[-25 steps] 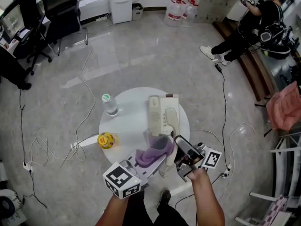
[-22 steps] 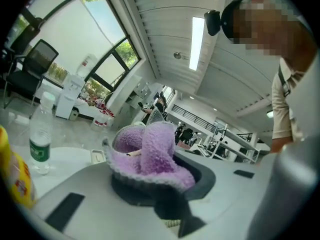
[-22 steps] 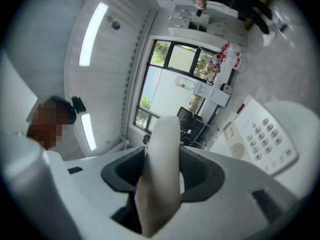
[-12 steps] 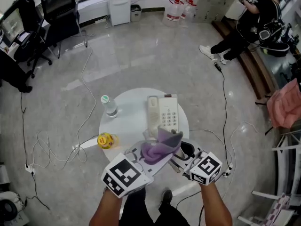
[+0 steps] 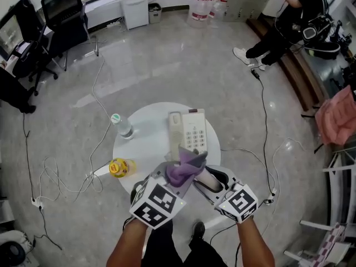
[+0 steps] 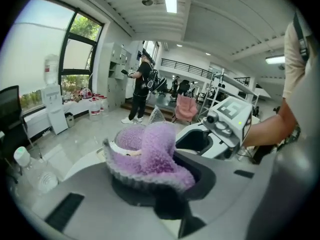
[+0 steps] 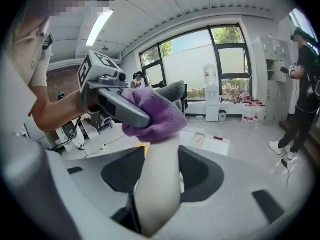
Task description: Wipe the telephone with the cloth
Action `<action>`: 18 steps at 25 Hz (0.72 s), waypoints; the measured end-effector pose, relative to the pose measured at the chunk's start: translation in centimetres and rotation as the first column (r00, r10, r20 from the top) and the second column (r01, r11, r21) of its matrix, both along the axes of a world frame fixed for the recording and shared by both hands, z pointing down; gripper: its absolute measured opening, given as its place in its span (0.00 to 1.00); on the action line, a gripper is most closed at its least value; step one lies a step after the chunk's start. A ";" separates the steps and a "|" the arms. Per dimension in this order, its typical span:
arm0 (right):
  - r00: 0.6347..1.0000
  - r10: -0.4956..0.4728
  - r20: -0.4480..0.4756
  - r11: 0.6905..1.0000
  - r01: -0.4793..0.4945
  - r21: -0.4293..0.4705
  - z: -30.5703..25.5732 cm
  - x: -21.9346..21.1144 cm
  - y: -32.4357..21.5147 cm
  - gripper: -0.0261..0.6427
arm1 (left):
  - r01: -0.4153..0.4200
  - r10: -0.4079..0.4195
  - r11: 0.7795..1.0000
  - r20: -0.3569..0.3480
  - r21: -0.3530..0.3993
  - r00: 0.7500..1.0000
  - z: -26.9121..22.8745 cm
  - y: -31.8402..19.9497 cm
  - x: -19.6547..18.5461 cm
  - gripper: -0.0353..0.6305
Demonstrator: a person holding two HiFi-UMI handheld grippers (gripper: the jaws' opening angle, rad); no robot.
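1 purple cloth [image 6: 150, 154] clamped in left gripper [image 5: 173, 181], cream handset [image 7: 157, 184] gripped by right gripper [image 5: 214, 183], cloth touching handset's far end, above round white table [image 5: 144, 146] bearing telephone base [image 5: 193, 132]

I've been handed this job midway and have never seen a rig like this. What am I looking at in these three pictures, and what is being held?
There is no robot arm here: a person holds a two-jaw gripper in each hand. The head view comes from a camera on the person's head, looking steeply down. The other two views come from cameras riding on each gripper, looking along its jaws. The cubes with square markers are parts of the grippers.

On the round white table are the telephone base, a water bottle and a yellow container near the edge.

The left gripper is shut on the purple cloth. The right gripper is shut on the cream handset, lifted off the base. The cloth rests against the handset's far end.
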State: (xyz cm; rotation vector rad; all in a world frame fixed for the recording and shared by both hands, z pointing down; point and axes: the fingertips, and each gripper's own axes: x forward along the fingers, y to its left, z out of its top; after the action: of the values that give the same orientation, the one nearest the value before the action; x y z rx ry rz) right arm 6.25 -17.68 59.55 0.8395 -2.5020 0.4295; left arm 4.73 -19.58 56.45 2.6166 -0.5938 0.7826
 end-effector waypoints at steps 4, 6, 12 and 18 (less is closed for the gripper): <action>1.000 0.007 0.001 1.000 -0.007 -0.005 -0.3 0.6 0.3 0.34 | 0.103 -0.104 0.994 0.043 0.033 0.994 1.3 -2.4 -2.1 0.18; 1.000 0.007 -0.002 1.000 -0.007 -0.007 -0.5 0.8 0.6 0.34 | 0.145 -0.147 0.989 0.051 0.043 0.988 1.6 -3.3 -3.2 0.18; 0.999 0.043 0.019 0.999 -0.043 -0.015 -0.6 1.6 0.7 0.34 | 0.234 -0.238 0.970 0.049 0.070 0.970 1.6 -4.4 -4.9 0.18; 0.994 0.098 0.054 0.995 -0.097 -0.021 -1.5 2.0 0.2 0.34 | 0.360 -0.354 0.924 -0.063 0.132 0.933 -1.9 -4.8 -6.7 0.18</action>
State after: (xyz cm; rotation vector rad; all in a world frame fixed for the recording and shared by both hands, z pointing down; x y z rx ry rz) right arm 8.22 -17.49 58.02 0.9576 -2.5106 0.5140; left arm -1.96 -24.33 54.56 2.5270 -1.1131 0.5914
